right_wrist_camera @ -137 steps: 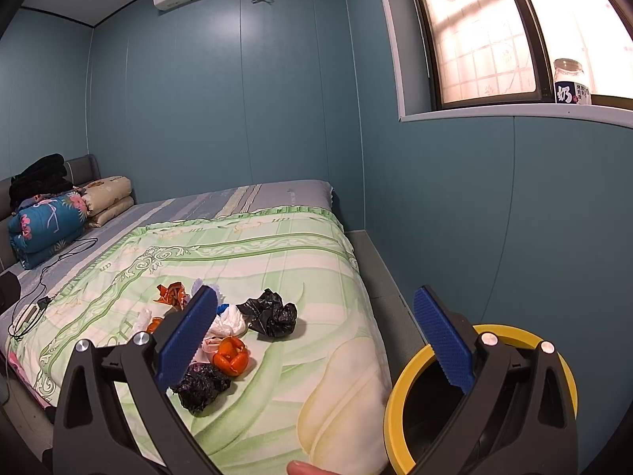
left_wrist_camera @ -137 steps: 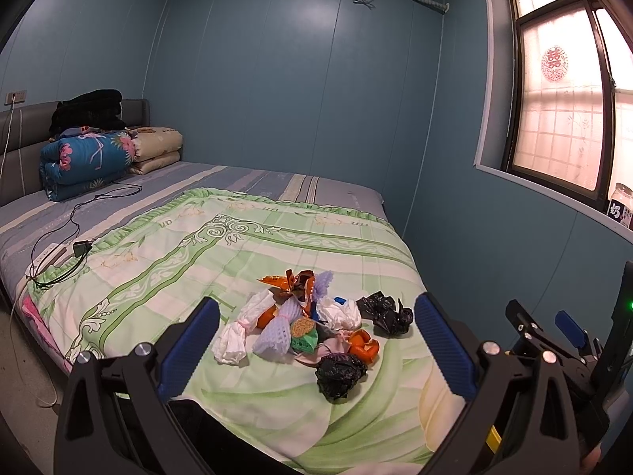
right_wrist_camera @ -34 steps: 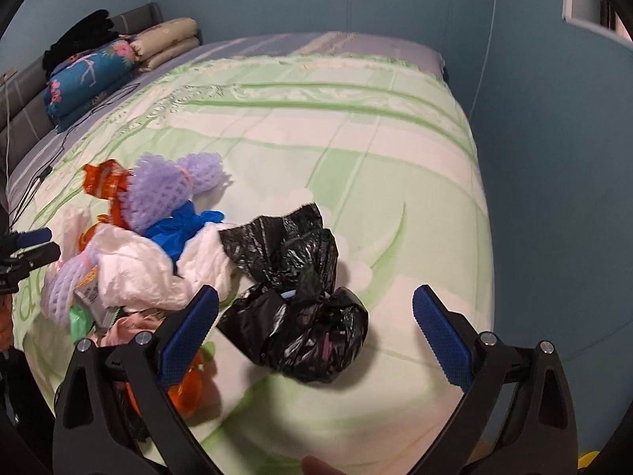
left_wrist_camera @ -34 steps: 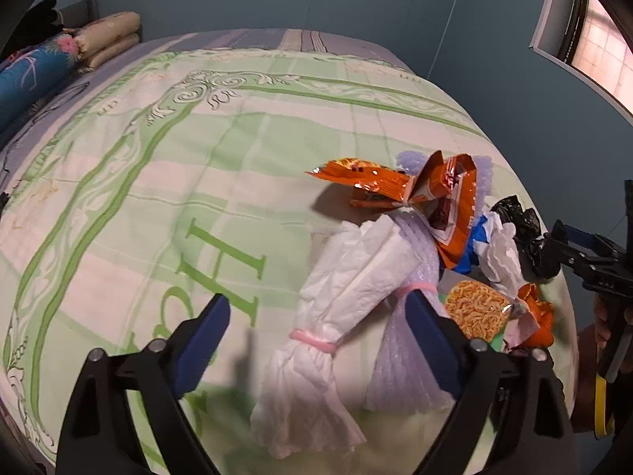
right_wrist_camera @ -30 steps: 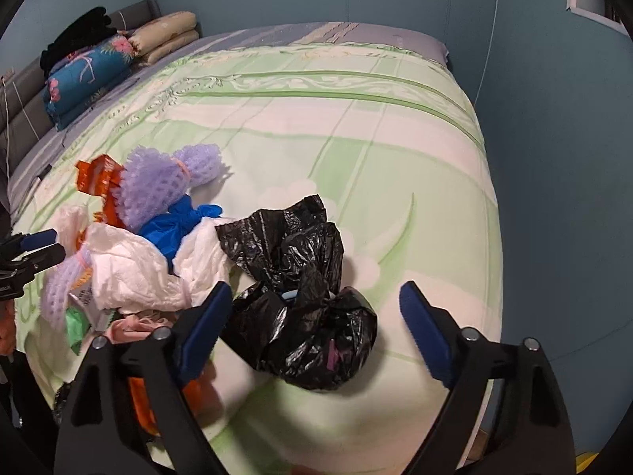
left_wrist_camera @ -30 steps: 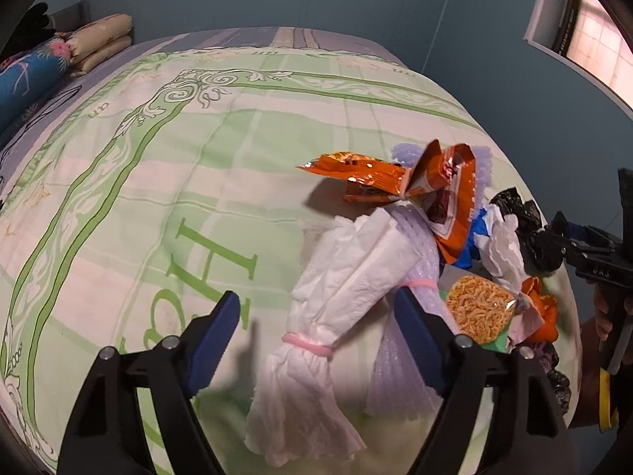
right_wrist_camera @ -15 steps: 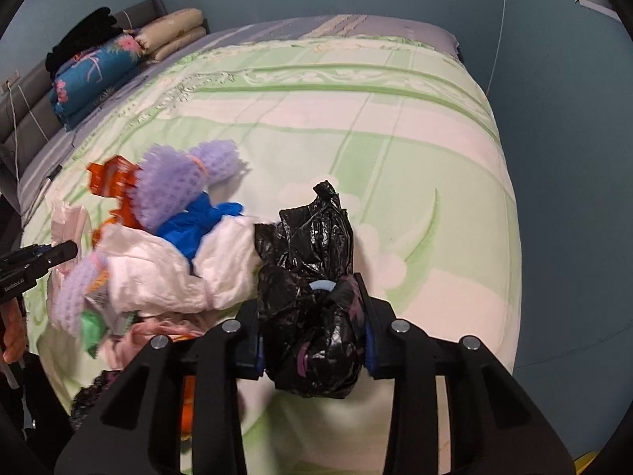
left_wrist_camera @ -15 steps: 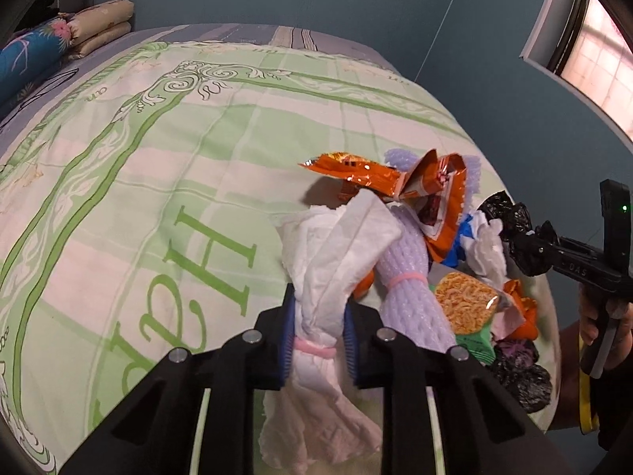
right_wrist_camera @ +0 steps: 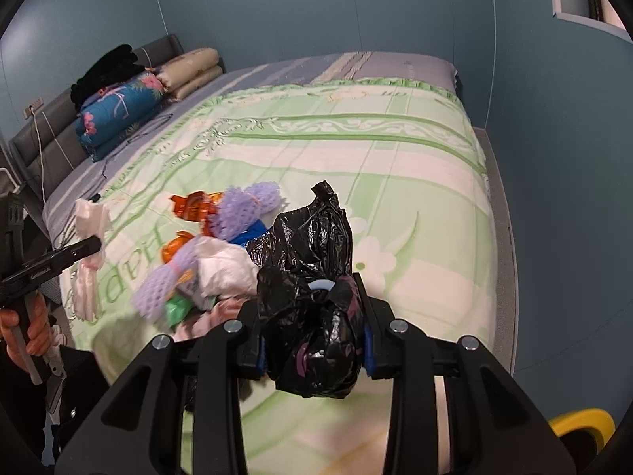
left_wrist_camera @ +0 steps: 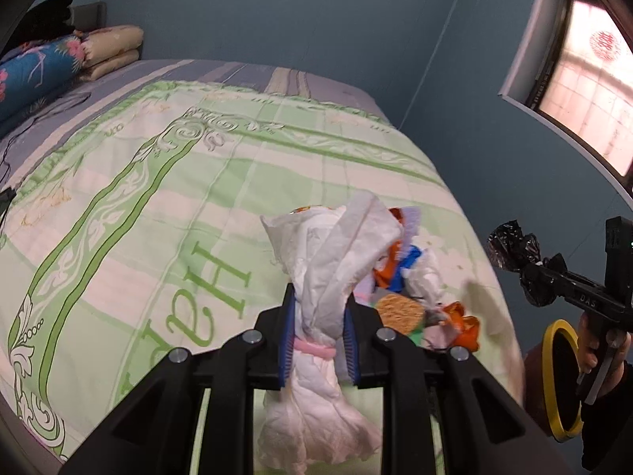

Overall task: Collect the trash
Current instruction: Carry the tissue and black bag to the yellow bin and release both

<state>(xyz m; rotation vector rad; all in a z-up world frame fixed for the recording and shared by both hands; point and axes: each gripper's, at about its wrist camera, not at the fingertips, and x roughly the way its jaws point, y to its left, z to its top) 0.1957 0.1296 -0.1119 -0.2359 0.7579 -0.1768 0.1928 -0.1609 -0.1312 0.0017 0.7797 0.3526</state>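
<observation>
My left gripper (left_wrist_camera: pixel 318 334) clamps the white tissue bundle (left_wrist_camera: pixel 336 261) w/ pink band, held above the green bedspread (left_wrist_camera: pixel 158 206). My right gripper (right_wrist_camera: pixel 312 340) squeezes the black bag (right_wrist_camera: pixel 312 297), beside the trash pile (right_wrist_camera: pixel 213 245).
</observation>
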